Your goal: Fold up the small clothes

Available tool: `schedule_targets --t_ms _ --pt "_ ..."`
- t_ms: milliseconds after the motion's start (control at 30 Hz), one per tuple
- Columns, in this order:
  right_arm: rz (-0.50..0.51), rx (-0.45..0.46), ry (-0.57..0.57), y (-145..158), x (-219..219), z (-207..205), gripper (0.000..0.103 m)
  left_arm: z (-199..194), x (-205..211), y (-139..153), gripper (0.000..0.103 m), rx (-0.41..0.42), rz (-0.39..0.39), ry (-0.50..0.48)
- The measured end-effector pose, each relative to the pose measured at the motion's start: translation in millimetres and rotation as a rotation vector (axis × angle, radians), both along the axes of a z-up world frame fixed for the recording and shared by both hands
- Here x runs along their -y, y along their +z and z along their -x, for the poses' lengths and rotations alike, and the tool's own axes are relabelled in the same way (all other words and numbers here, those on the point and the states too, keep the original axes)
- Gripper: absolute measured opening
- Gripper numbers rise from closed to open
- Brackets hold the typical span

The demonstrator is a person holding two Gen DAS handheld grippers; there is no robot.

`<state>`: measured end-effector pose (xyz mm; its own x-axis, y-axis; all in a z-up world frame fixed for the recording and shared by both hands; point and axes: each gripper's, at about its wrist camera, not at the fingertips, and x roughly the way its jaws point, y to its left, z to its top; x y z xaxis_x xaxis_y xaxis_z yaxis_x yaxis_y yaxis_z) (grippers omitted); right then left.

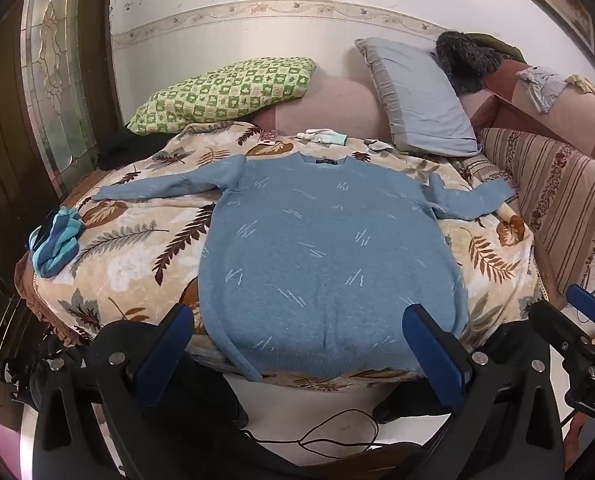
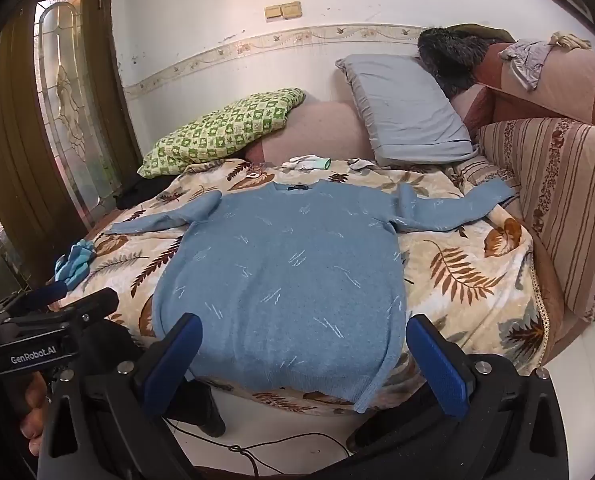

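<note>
Left wrist view shows one light blue sweater (image 1: 329, 248) lying flat and face up on a leaf-patterned blanket (image 1: 137, 248) that covers the bed. Both of its sleeves are spread outward, and its hem hangs slightly over the near edge of the blanket. The left tongs (image 1: 297, 344) hover at that hem with their two blue pads wide apart, and nothing is between them. At the right edge of the same view, the right tongs (image 1: 553, 308) appear, holding nothing.

Right wrist view shows the right tongs (image 2: 305, 356) just before the hem of the sweater (image 2: 285, 272), pads also wide apart and empty. The left tongs (image 2: 69, 296) enter from the left of that view, carried by a hand (image 2: 33, 408).

Counted around the sweater: two pillows stand beyond its collar, one green checked pillow (image 1: 225, 92) to the left and one grey pillow (image 1: 417, 96) to the right. One small white and mint garment (image 1: 321, 136) lies just beyond the collar, with one small grey piece (image 1: 377, 145) near it. One bundle of blue and turquoise cloth (image 1: 55, 244) rests left of the sweater, below the left sleeve. One dark furry item (image 1: 465, 56) sits behind the grey pillow. Right of the sweater stands one striped sofa arm (image 1: 557, 208), with one crumpled grey cloth (image 1: 541, 84) draped higher up on the sofa back.
</note>
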<state>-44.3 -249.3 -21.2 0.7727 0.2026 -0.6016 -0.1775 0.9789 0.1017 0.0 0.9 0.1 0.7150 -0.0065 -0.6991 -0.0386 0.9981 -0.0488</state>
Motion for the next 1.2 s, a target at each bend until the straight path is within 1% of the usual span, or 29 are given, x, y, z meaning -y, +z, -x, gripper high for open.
schedule_targets --t_ms 233,267,467,600,633,1200 --pt "-0.005 -0.001 0.005 -1.7 -0.5 -1.5 0.103 -2.6 -5.1 -1.8 0.103 -0.007 -0.008 -0.001" --pt "-0.005 -0.003 0.005 -2.1 -0.6 -2.3 0.103 -3.2 0.0 -3.6 0.103 -0.006 -0.001 0.009" --pt "-0.005 0.012 0.001 -0.2 -1.9 -0.1 0.103 -5.8 1.5 -7.5 0.103 -0.001 -0.005 0.016" --pt "-0.002 0.011 0.004 1.5 -10.6 -5.3 0.103 -2.5 -2.3 -2.8 0.103 0.002 -0.004 0.014" --pt "-0.009 0.013 0.004 1.8 -2.5 -5.2 0.103 -1.5 -2.4 -2.3 0.103 0.004 -0.002 0.015" --pt "-0.018 0.025 0.002 6.6 -2.1 -4.6 0.103 -1.6 -5.4 0.7 0.103 0.005 0.002 0.026"
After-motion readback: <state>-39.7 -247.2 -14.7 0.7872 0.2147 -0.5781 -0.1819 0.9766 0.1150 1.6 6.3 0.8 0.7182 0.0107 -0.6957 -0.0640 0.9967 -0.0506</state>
